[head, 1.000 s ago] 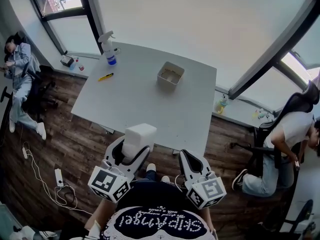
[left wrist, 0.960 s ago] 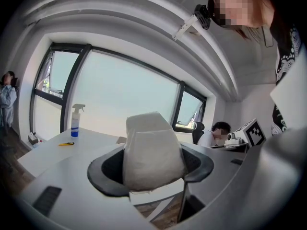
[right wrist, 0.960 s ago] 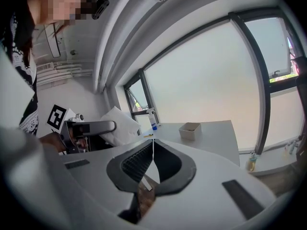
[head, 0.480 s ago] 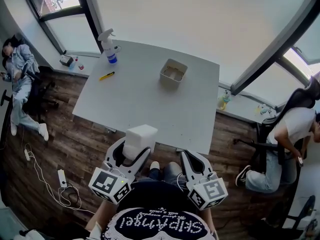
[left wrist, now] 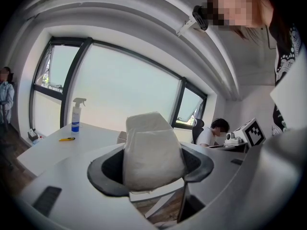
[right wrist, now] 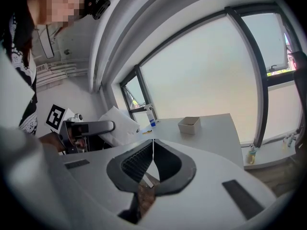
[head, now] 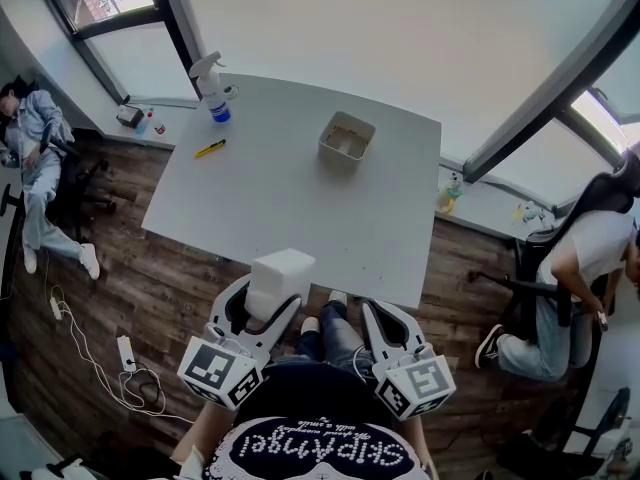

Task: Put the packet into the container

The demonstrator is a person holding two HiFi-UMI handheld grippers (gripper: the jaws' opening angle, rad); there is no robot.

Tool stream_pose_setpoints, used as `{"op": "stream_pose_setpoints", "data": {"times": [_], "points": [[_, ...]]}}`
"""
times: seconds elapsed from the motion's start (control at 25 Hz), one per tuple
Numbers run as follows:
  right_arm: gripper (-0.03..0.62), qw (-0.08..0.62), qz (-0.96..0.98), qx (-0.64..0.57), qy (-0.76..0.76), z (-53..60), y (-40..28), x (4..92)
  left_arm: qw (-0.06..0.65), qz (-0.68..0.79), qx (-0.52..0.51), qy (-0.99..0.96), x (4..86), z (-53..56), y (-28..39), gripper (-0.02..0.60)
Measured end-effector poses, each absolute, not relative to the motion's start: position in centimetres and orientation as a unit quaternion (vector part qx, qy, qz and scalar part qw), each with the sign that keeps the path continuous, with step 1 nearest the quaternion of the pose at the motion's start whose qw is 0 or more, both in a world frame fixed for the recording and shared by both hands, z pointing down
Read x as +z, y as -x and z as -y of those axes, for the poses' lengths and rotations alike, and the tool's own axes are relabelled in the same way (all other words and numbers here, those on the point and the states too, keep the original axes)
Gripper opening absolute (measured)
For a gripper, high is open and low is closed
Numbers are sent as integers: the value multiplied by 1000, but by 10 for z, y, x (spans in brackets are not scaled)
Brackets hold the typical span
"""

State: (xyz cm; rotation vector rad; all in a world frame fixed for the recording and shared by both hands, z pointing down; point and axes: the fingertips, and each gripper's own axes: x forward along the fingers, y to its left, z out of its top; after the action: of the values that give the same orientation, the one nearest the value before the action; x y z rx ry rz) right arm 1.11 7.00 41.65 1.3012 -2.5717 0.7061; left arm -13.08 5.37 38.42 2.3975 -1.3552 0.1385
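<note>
**Left gripper view: soft packet pinched, container far off**

Left gripper (left wrist: 151, 169) has its jaws closed on the lower half of the puffy white rectangular packet (left wrist: 152, 145), which stands upright above them. It looks light and soft, likely to crumple, so this mid-body pinch seems sound. Right gripper (right wrist: 153, 150) has its jaws pressed together on nothing. Both hang off the near edge of the white table (head: 270, 203). The beige open-topped container (head: 338, 158) sits towards the far side, well apart.
</note>
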Motion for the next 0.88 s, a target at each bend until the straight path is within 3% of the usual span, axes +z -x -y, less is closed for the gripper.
{"op": "stream_pose_setpoints", "data": {"times": [0.88], "points": [[15,99,881,242,-395,5,-20,417,192,520,47,-831,383,12,121,287]]}}
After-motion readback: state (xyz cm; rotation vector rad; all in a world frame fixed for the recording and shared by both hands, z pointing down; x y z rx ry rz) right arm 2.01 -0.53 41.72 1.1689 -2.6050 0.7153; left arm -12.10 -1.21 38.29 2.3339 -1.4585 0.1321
